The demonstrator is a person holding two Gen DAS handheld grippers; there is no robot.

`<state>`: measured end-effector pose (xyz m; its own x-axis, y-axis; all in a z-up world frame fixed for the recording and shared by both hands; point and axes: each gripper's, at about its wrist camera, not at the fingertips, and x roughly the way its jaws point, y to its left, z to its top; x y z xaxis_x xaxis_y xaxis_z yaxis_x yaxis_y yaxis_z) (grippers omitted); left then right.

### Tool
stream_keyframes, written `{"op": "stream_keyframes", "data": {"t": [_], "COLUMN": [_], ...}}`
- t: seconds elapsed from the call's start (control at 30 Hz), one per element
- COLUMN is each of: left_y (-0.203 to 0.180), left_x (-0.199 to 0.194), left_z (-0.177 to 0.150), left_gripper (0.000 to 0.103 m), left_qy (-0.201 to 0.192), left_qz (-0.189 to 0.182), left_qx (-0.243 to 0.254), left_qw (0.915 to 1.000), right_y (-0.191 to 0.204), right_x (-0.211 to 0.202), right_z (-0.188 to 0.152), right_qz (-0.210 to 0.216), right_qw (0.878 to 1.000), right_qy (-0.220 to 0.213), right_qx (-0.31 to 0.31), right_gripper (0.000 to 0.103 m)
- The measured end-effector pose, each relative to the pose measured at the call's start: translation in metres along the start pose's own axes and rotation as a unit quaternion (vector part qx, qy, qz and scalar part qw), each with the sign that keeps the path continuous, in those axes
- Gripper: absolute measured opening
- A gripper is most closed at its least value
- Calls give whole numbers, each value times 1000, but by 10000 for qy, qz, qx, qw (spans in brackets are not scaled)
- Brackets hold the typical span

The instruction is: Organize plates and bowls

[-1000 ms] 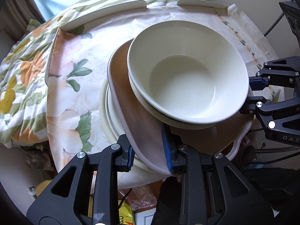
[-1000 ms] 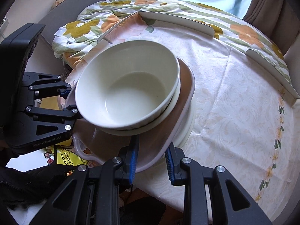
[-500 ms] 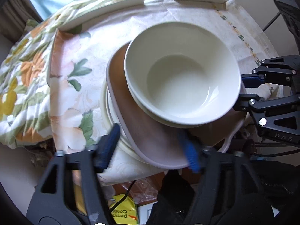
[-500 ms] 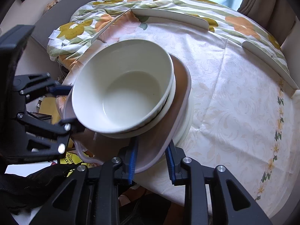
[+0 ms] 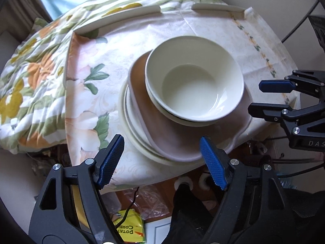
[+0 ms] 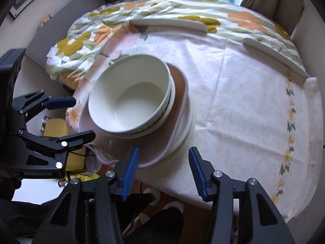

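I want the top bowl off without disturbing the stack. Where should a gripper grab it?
Grip the white bowl by its rim, one finger inside and one outside, probably from the near side by the left gripper. It sits upright and empty, nested in another bowl, so only its rim stands free.

The stack of dishes (image 5: pixel 182 109) is viewed from close above by both wrist cameras, angled downward from the near table edge: from its left by one, from its right (image 6: pixel 142 111) by the other.

We see a glossy glazed ceramic bowl (image 5: pixel 195 81), a smooth matt pinkish tray (image 5: pixel 172 140), a floral woven tablecloth (image 6: pixel 243 105), ribbed blue rubbery finger pads (image 5: pixel 110 159).
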<state>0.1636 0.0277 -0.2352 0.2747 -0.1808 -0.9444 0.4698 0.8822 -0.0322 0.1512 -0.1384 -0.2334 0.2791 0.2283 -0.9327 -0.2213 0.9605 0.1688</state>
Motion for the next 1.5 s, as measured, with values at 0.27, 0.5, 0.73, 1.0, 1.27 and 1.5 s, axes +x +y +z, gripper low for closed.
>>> {"op": "stream_keyframes", "data": {"t": [0.27,0.5,0.73,1.0,1.27,1.5], "left_y": [-20,-57,-87,-99,-101,-101], "left_x": [-98,-218,-270,-286,-289,-292], "left_z": [-20,-52,-83,-106,-111,-114], "left_gripper": [75,103,103,103,103,103], "left_qy": [-1276,-3178,-3921,-4138,-4166,-4192], "left_qz": [285,680,977,1030,1007,1066], "left_qx": [-469,-839,-851,-923,-867,-872], "left_qw": [9903,9420,9108,8998,8993,8974], "right_y": [21,36,37,43,47,50], "right_x": [-83,-195,-255,-272,-277,-276], "right_z": [-22,-64,-99,-121,-130,-129], "right_qz": [-93,-752,-1288,-1506,-1523,-1511], "right_qw": [9931,9620,9300,9143,9094,9090], "right_qy": [-1170,-2621,-3391,-3692,-3789,-3806], "right_qx": [11,113,586,705,789,779], "right_gripper": [46,90,97,99,100,100]}}
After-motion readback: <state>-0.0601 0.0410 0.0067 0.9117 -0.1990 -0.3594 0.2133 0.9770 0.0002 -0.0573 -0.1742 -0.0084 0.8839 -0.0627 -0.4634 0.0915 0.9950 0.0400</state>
